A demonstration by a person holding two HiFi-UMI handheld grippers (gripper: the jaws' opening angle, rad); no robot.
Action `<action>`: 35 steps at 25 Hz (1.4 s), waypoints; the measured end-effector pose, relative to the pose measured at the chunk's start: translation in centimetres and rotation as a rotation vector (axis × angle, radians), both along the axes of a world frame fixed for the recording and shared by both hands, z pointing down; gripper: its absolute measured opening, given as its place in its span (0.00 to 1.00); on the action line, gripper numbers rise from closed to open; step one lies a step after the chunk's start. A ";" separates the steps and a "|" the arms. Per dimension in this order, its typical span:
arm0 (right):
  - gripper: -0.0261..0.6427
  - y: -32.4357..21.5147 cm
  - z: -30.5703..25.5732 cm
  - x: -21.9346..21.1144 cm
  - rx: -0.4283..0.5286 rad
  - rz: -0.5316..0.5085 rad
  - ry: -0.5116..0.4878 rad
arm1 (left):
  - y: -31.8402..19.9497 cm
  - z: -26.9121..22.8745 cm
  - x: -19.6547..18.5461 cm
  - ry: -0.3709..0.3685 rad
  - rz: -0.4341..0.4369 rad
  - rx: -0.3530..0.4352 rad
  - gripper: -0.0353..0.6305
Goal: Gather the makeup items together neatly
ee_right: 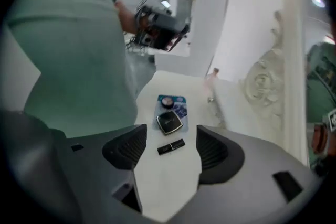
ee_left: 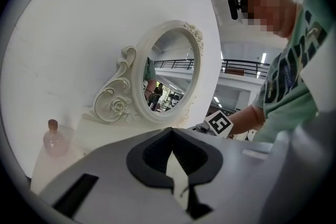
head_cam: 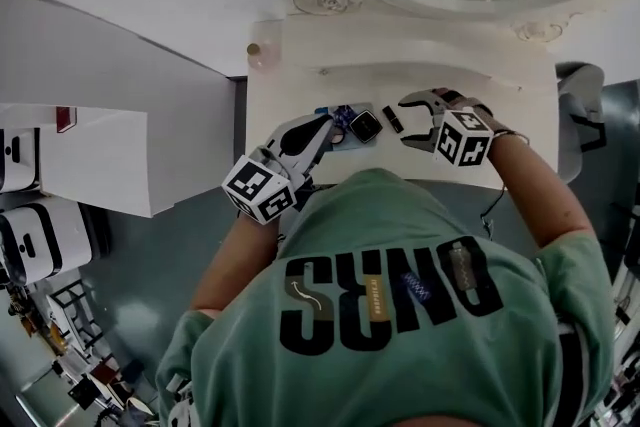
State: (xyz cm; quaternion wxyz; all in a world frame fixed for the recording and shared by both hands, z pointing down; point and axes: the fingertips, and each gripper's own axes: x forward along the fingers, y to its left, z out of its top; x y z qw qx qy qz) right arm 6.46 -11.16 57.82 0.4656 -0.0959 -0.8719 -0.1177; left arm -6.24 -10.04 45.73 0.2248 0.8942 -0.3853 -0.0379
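Green shirt (head_cam: 400, 315): nearest the head camera, filling the lower half of the head view; I work past it.
Head view, dressing table (head_cam: 500, 85): blue card (head_cam: 338, 115), compact (head_cam: 365, 125) and lipstick (head_cam: 393, 120) sit in one tight cluster near the front edge.
Head view, tools: left gripper (head_cam: 325, 127) has its tip at the card; right gripper (head_cam: 408, 121) stands spread just beside the lipstick.
Head view, pink bottle (head_cam: 255, 50): well apart, at the far left corner.
Left gripper view, left gripper (ee_left: 171, 131): jaws together with nothing in them; mirror (ee_left: 170, 73) and pink bottle (ee_left: 54, 139) lie ahead.
Right gripper view, right gripper (ee_right: 172, 136): jaws wide apart, gripping nothing; the pads are clear of the lipstick (ee_right: 171, 147).
Right gripper view, lipstick axis: it lies flat on the table, long axis across the gap between my jaws and slightly tilted. I can't tell which end is the cap.
Right gripper view, cluster: compact (ee_right: 169, 122) overlaps the near end of the blue card (ee_right: 178, 107), with a small pot (ee_right: 167, 102) at the far end. The lipstick is just beside the compact, not touching.
Progress: I judge the gathering nearly done. What may be left is squaring the lipstick to the card, and fetching the pink bottle if it counts.
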 end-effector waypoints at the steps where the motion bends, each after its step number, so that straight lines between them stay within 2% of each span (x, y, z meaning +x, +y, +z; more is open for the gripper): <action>1: 0.48 0.3 1.7 0.0 0.016 -0.083 0.072 | 0.1 0.4 -0.4 -0.004 -0.005 -0.011 0.07; 4: 0.55 0.1 6.5 -0.2 0.041 -0.237 0.239 | 0.3 1.5 -2.1 -0.012 -0.013 -0.029 0.07; 9: 0.57 -0.7 12.0 0.1 0.075 -0.365 0.405 | 0.8 3.2 -4.3 -0.003 -0.032 -0.061 0.07; 13: 0.57 -1.0 14.0 0.2 0.075 -0.391 0.455 | 1.3 3.9 -5.5 0.000 -0.044 -0.073 0.07; 19: 0.54 -0.5 14.8 -0.2 0.031 -0.397 0.453 | 1.5 4.1 -6.5 -0.001 -0.054 -0.087 0.07; 22: 0.54 -0.7 13.6 -0.3 0.025 -0.343 0.415 | 1.5 3.7 -6.1 -0.003 -0.037 -0.077 0.07; 27: 0.54 -3.1 7.7 1.7 0.046 -0.153 0.277 | 0.6 2.2 -3.8 -0.005 0.015 -0.059 0.07; 30: 0.54 -6.0 4.6 6.6 0.080 -0.021 0.255 | -0.4 1.5 -0.8 -0.004 0.058 -0.047 0.07; 35: 0.54 -11.7 1.9 17.3 0.129 0.188 0.285 | -2.6 0.0 5.4 -0.001 0.137 -0.023 0.07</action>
